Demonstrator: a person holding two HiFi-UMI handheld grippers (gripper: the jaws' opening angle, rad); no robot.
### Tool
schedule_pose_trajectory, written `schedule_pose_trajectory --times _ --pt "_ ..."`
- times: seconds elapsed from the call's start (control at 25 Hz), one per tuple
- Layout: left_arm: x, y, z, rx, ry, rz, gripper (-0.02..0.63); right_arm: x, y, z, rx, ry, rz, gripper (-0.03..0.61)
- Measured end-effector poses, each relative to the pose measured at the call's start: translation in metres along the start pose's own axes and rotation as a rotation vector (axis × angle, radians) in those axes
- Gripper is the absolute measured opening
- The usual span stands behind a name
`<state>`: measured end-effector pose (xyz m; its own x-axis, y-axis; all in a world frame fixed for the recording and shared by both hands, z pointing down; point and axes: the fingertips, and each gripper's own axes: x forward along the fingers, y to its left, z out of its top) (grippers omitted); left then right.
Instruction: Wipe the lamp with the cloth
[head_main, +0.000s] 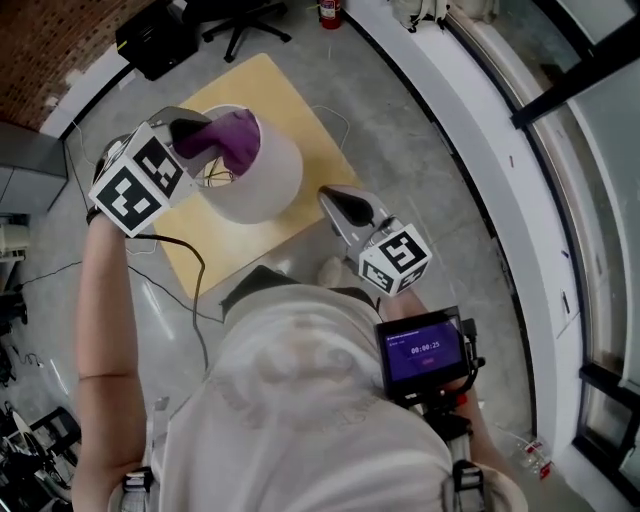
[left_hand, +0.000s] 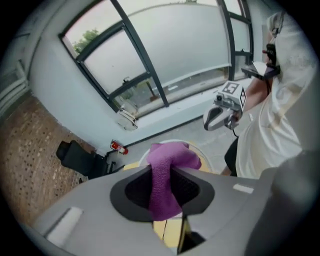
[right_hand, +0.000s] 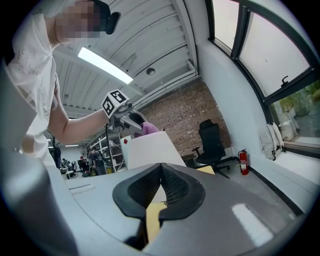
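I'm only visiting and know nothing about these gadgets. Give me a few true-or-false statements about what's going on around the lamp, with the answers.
1. The left gripper has its jaws clamped on a purple cloth. True.
2. The right gripper holds a second cloth. False: its jaws are together with nothing between them.
3. The white cylindrical lampshade stands over a pale yellow square tabletop. True.
4. The purple cloth lies on the floor. False: it is held at the lampshade's open top.

Cloth (head_main: 235, 135) over lamp (head_main: 272, 182), lamp on board (head_main: 262, 78)
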<state>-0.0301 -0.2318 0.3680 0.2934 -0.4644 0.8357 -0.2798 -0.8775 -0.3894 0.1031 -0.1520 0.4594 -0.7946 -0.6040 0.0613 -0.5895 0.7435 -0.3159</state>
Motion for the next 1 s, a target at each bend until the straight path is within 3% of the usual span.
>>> schedule_pose_trajectory --times 0.08,0.16,0.28,0.44,0.56,0.8,1.0 --pt "-0.004 0.009 0.011 -0.07 -0.108 0.101 0.089 -0.006 -0.014 -0.004 0.0 0.001 0.022 0.014" --pt "-0.002 0.011 0.033 -0.084 -0.253 0.19 0.089 -0.028 -0.035 -0.011 0.016 0.015 -0.001 0.014" --pt "-0.015 0.004 0.058 -0.116 -0.46 0.24 0.089 -0.049 -0.044 -0.008 0.061 0.018 -0.071 0.014" --pt "-0.061 0.011 0.022 -0.207 -0.607 0.35 0.089 -0.007 -0.025 0.004 0.047 -0.007 -0.012 0.014" --pt "-0.075 -0.001 0.005 -0.327 -0.727 0.371 0.089 -0.015 -0.014 0.009 0.034 -0.014 -0.04 0.015" --pt "-0.113 -0.026 -0.07 -0.536 -0.848 0.45 0.089 0.003 0.04 0.011 -0.007 -0.046 -0.037 0.014" --pt "-0.125 -0.066 -0.129 -0.609 -0.846 0.465 0.089 0.008 0.092 -0.006 -0.027 -0.032 -0.026 0.014"
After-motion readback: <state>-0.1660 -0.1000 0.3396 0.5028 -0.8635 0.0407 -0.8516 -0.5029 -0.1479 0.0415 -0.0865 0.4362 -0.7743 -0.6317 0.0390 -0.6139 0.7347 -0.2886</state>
